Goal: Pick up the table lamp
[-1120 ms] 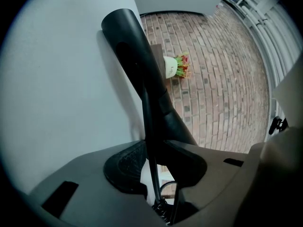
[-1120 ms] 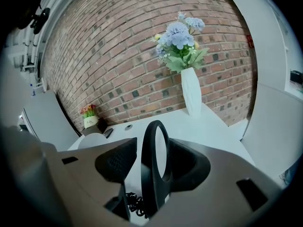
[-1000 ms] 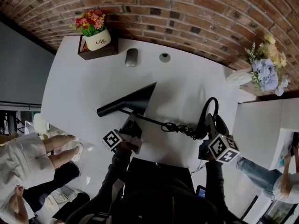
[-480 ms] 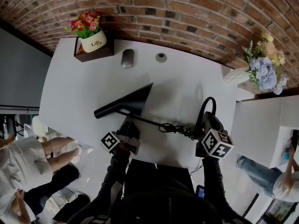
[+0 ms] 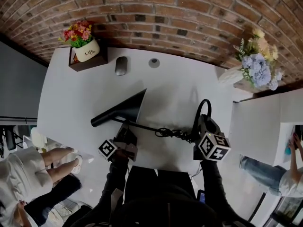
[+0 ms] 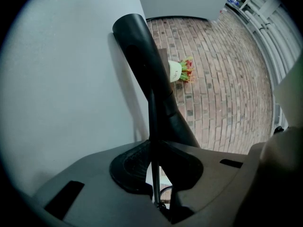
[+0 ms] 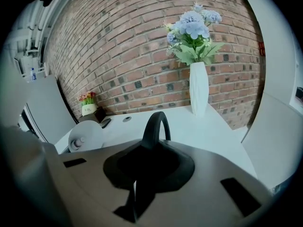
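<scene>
The table lamp point(image 5: 124, 109) lies on its side in the centre of the white table point(image 5: 71, 93). Both forearms point(image 5: 116, 178) reach up from the bottom edge of the frame. The left gripper point(image 5: 127, 130), held almost level, is clamped on the lamp's thin rod point(image 6: 152, 122). The right gripper point(image 5: 202, 126), tilted downward, is closing its jaws around the curved loop point(image 7: 154, 126).

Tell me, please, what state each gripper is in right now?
Left gripper: closed on the table lamp's thin black metal stem.
Right gripper: jaws closing, lamp's curved black arm between them.
</scene>
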Demonstrator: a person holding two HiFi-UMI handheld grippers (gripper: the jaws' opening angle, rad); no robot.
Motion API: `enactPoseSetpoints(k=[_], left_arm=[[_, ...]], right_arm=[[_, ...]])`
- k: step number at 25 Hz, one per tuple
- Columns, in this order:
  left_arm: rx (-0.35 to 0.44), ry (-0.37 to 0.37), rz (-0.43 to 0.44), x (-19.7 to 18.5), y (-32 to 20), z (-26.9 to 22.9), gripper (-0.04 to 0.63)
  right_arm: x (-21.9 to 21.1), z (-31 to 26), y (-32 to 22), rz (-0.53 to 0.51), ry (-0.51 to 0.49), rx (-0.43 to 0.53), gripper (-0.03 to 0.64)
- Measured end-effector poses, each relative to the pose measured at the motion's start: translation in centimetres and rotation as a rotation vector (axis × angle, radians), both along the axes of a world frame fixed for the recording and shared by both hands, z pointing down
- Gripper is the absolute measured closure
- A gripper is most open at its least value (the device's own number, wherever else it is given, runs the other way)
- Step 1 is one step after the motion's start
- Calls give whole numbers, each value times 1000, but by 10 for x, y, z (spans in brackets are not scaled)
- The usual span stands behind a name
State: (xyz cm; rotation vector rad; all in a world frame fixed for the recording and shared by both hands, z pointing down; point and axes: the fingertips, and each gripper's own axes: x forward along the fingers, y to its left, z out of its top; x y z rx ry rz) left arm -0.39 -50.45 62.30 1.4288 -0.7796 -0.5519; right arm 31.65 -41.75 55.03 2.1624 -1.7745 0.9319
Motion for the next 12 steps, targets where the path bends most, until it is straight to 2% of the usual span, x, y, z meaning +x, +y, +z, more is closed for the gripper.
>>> enactPoseSetpoints(k=[7,12], left_arm=[[-27,2,0,-1,11,1,555],[-1,8,15,-1,13,-7,555]], right_arm=[[0,-2,7,-4,13,13,584],[1,1,18,18,-17,21,586]])
